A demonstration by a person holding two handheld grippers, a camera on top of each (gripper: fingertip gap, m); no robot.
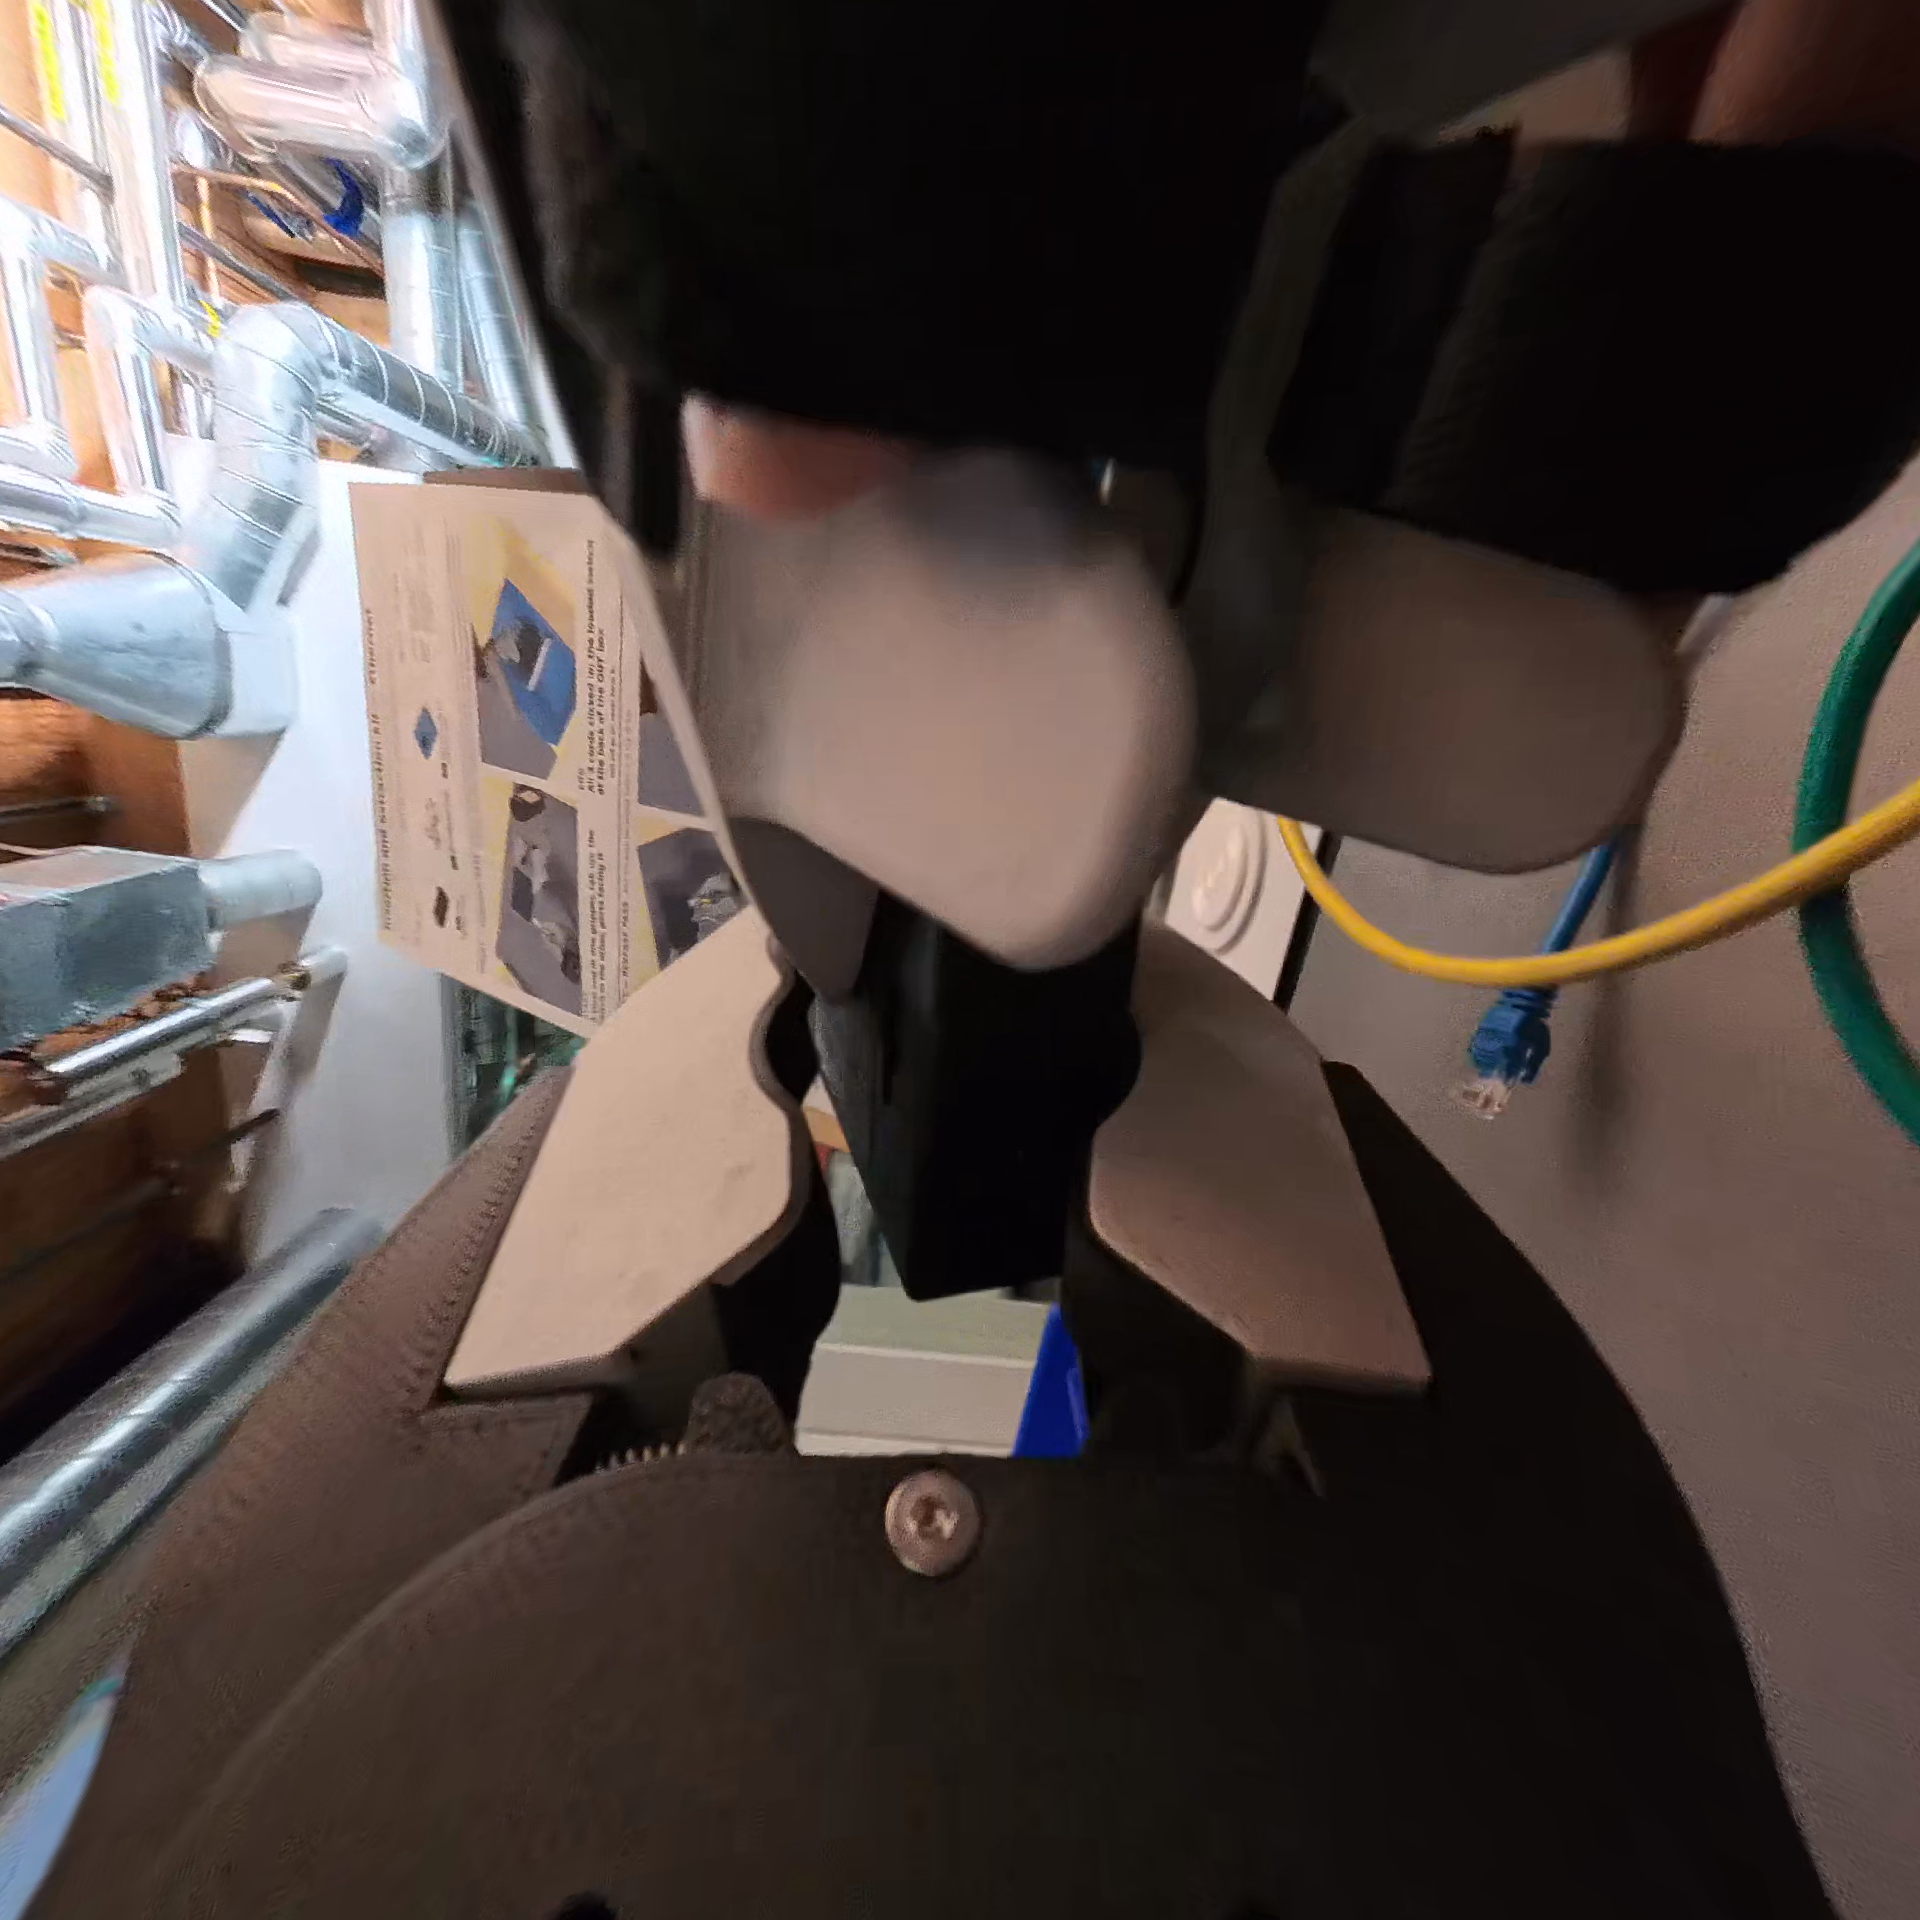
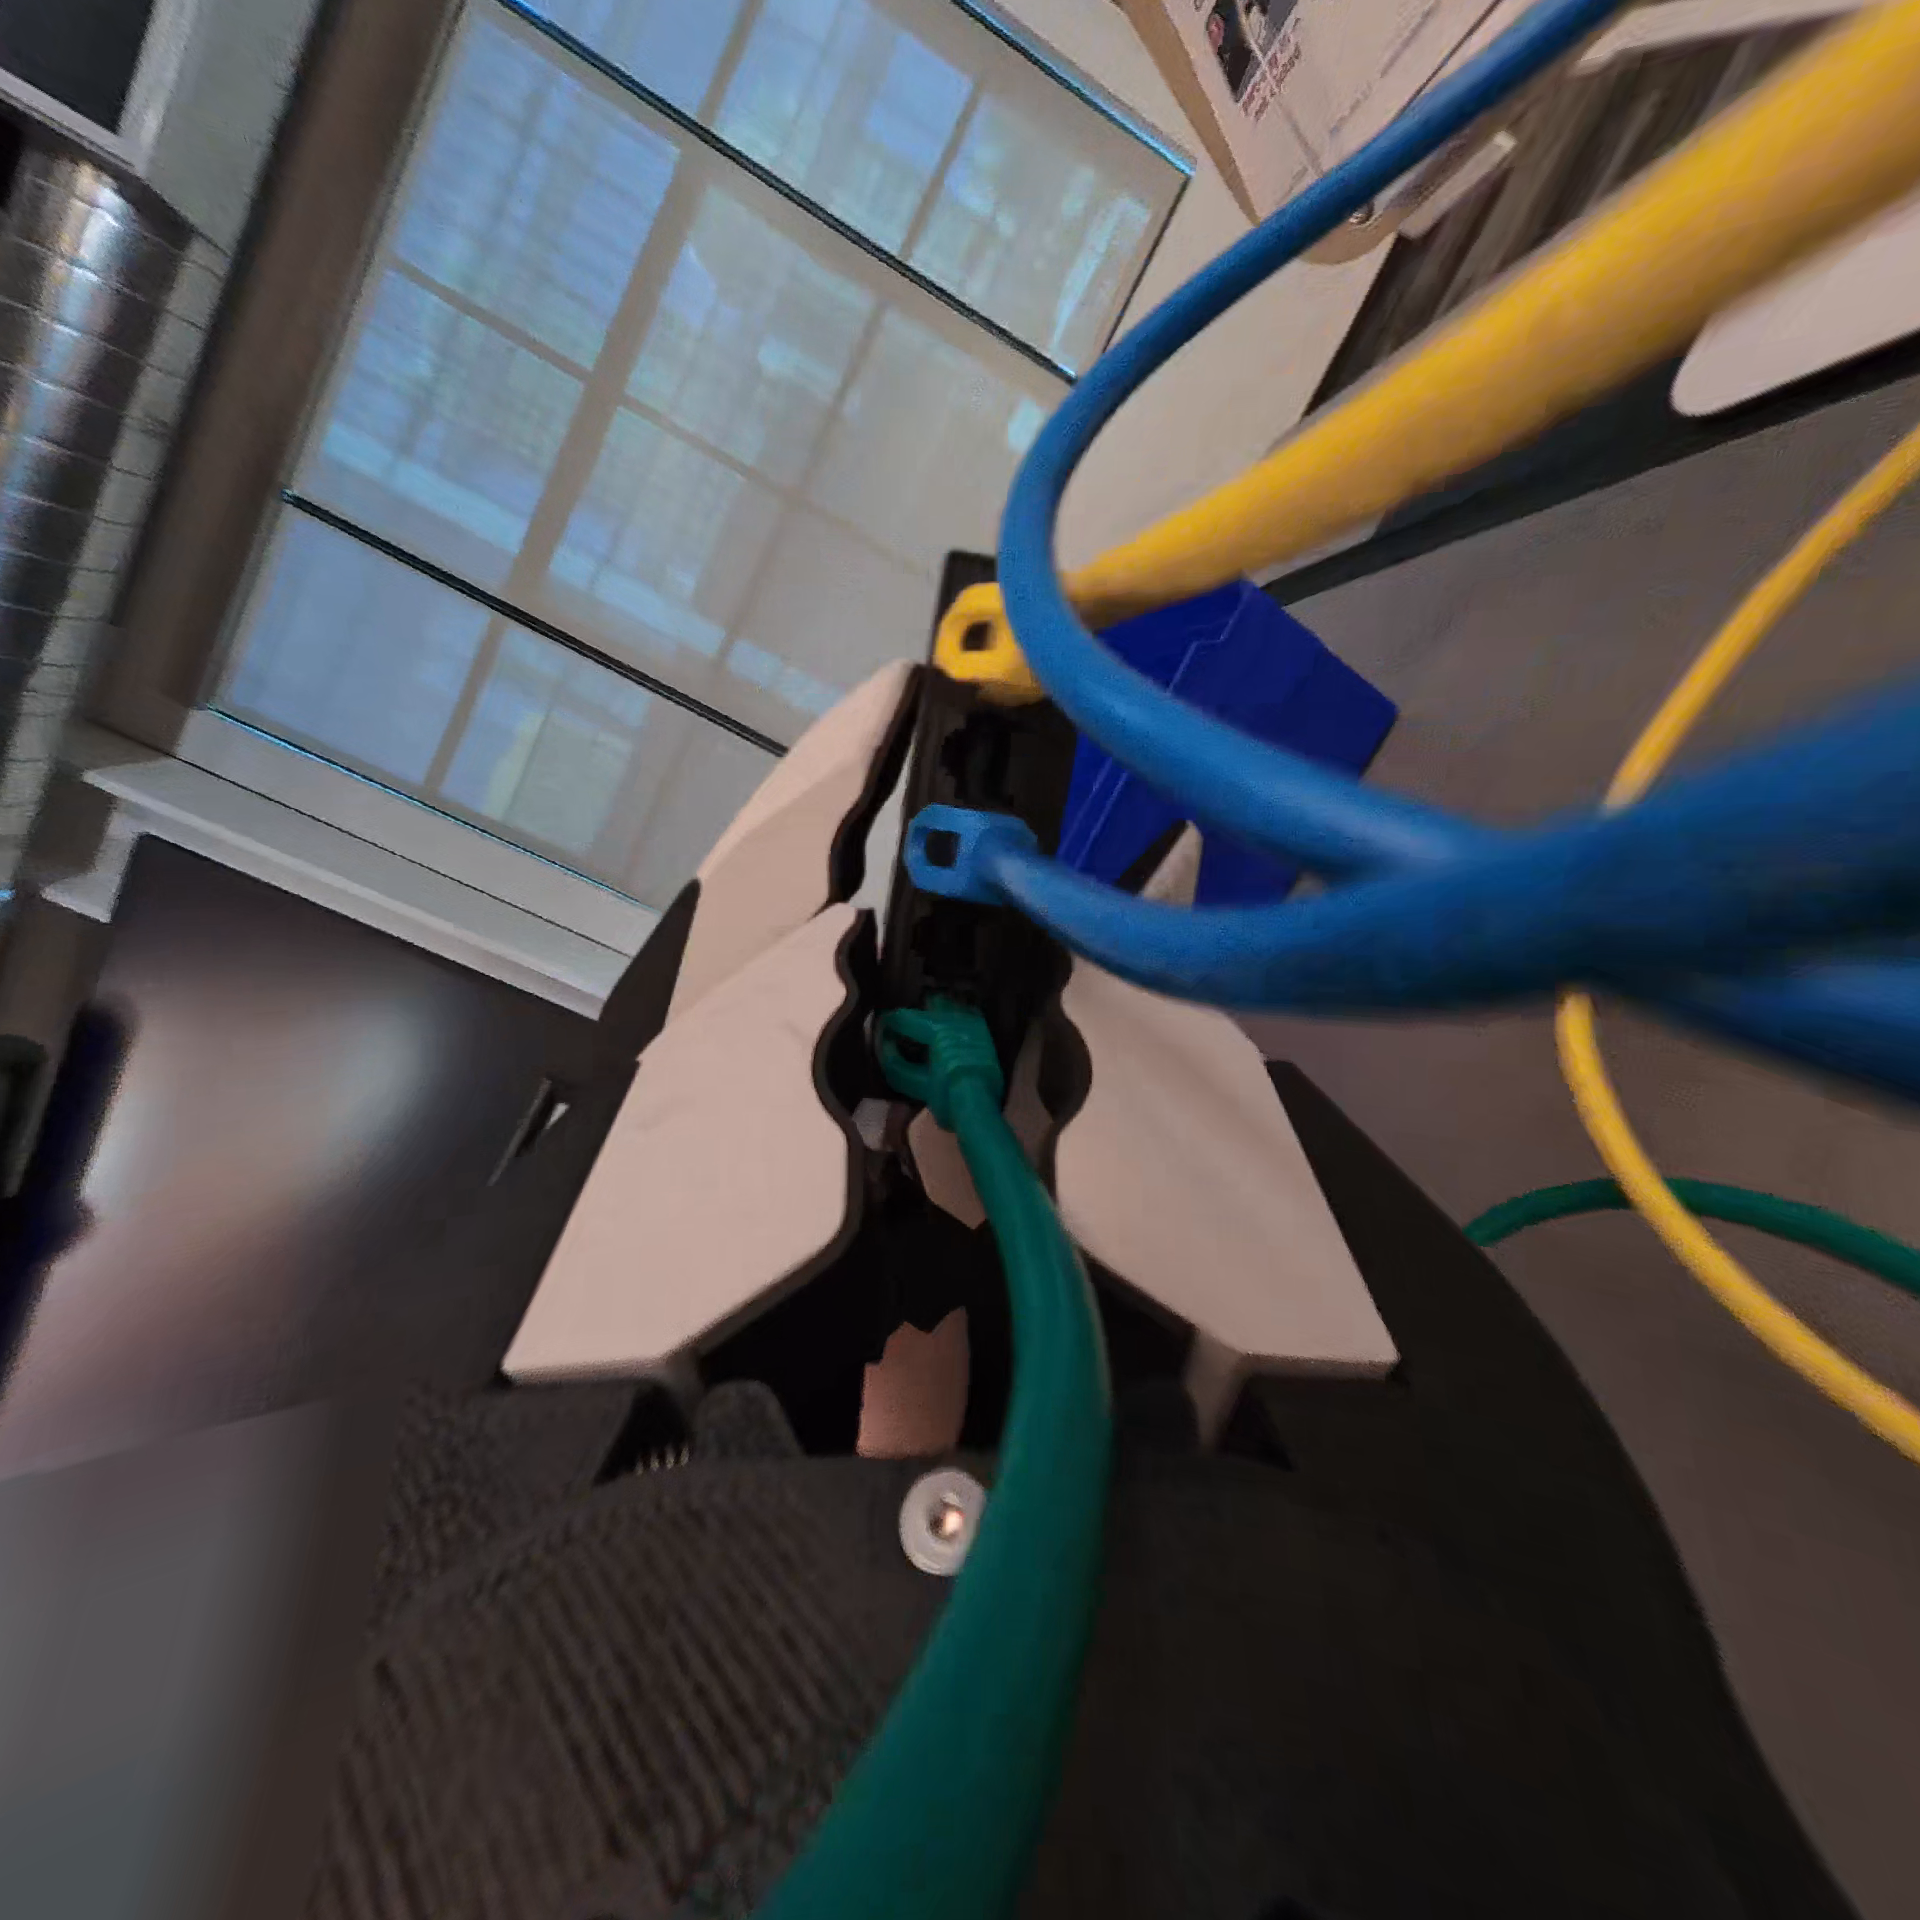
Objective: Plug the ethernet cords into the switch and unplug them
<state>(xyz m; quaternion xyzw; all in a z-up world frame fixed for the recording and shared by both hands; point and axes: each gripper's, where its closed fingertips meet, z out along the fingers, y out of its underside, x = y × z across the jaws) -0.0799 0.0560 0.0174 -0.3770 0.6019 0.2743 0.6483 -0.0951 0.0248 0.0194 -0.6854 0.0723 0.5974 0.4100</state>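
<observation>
My left gripper (image 1: 956, 1039) is shut on the black switch (image 1: 966, 1132) and holds it between its pads. In the right wrist view the switch (image 2: 982, 769) stands on edge with a yellow plug (image 2: 977, 644) at the top and a blue plug (image 2: 956, 847) in the middle. My right gripper (image 2: 951, 1039) is shut on the green plug (image 2: 940, 1049), which sits at the lowest port. The green cord (image 2: 1029, 1403) runs back over the gripper. The right gripper shows blurred above the switch in the left wrist view (image 1: 1174, 717). A loose blue plug (image 1: 1507, 1049) lies on the grey table.
Yellow (image 1: 1455, 961) and green (image 1: 1839, 831) cords loop over the grey table (image 1: 1662, 1351) at the right. A blue block (image 2: 1236, 707) sits behind the switch. An instruction sheet (image 1: 499, 748) stands at the left. Thick blue (image 2: 1351, 935) and yellow (image 2: 1455, 395) cords cross close to the right camera. Less than 4 cm separates the two grippers' tips.
</observation>
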